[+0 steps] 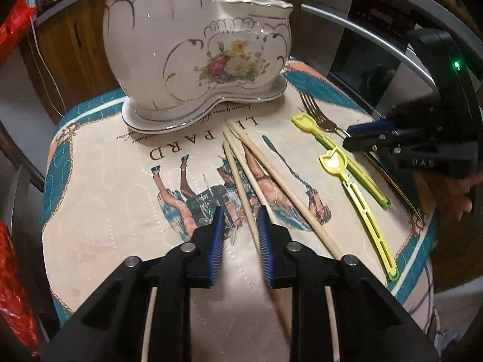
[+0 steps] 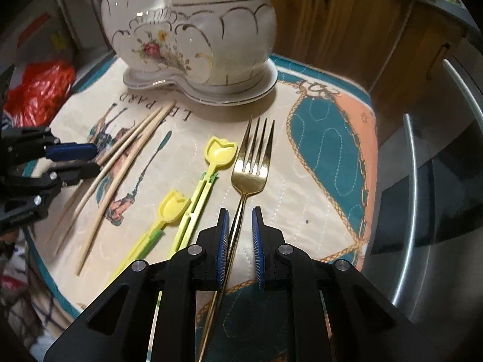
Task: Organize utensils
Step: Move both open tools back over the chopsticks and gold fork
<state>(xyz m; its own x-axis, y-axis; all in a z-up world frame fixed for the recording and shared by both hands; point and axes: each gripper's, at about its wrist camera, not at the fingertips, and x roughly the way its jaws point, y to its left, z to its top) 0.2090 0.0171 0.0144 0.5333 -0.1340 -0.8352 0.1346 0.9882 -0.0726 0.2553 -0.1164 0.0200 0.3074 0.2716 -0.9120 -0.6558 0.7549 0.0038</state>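
Observation:
A white floral ceramic utensil holder [image 1: 196,57] stands at the back of the printed mat, also in the right wrist view [image 2: 193,42], with metal utensils in it. Wooden chopsticks [image 1: 265,178] [image 2: 120,154] lie mid-mat. Two yellow tulip-shaped plastic utensils [image 1: 356,178] [image 2: 193,199] lie beside a gold fork [image 2: 250,163] [image 1: 317,114]. My left gripper [image 1: 240,211] is open, straddling a chopstick. My right gripper [image 2: 240,211] is open around the fork's handle, which lies close to its left finger.
The quilted mat [image 1: 105,196] covers a small round surface with a metal rim [image 2: 422,181]. A red plastic bag [image 2: 39,90] lies off the left edge. Wooden cabinets [image 2: 347,30] stand behind.

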